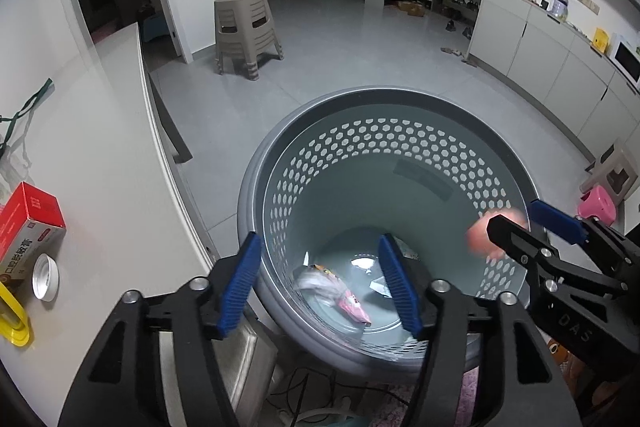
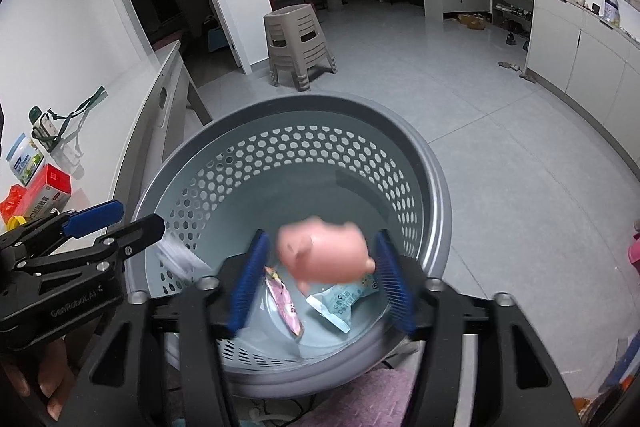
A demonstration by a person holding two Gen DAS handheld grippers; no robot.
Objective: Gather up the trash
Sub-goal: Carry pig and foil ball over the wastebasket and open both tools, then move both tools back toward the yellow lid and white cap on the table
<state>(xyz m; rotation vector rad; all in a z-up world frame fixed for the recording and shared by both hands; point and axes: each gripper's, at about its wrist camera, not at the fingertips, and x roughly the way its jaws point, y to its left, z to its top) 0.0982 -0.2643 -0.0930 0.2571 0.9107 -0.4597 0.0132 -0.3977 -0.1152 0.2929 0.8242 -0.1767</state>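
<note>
A grey perforated bin (image 1: pixel 400 99) (image 2: pixel 436 171) stands on the floor beside the counter. My right gripper (image 2: pixel 322 279) is open over the bin; a blurred pink pig toy (image 2: pixel 326 251) hangs between its jaws, touching neither pad, above the bin's inside. The toy (image 1: pixel 486 233) also shows in the left wrist view by the right gripper (image 1: pixel 528 221). My left gripper (image 1: pixel 320 283) (image 2: pixel 134 215) is open and empty over the bin's near rim. A pink wrapper (image 1: pixel 354 309) (image 2: pixel 286 301) and a pale blue packet (image 2: pixel 340 303) lie on the bin's bottom.
The white counter (image 1: pixel 104 155) at left carries a red box (image 1: pixel 28 223), a white lid (image 1: pixel 46 277) and a yellow item (image 1: pixel 12 315). Stacked beige stools (image 1: pixel 248 31) stand on the tiled floor. White cabinets (image 1: pixel 552 63) line the right wall.
</note>
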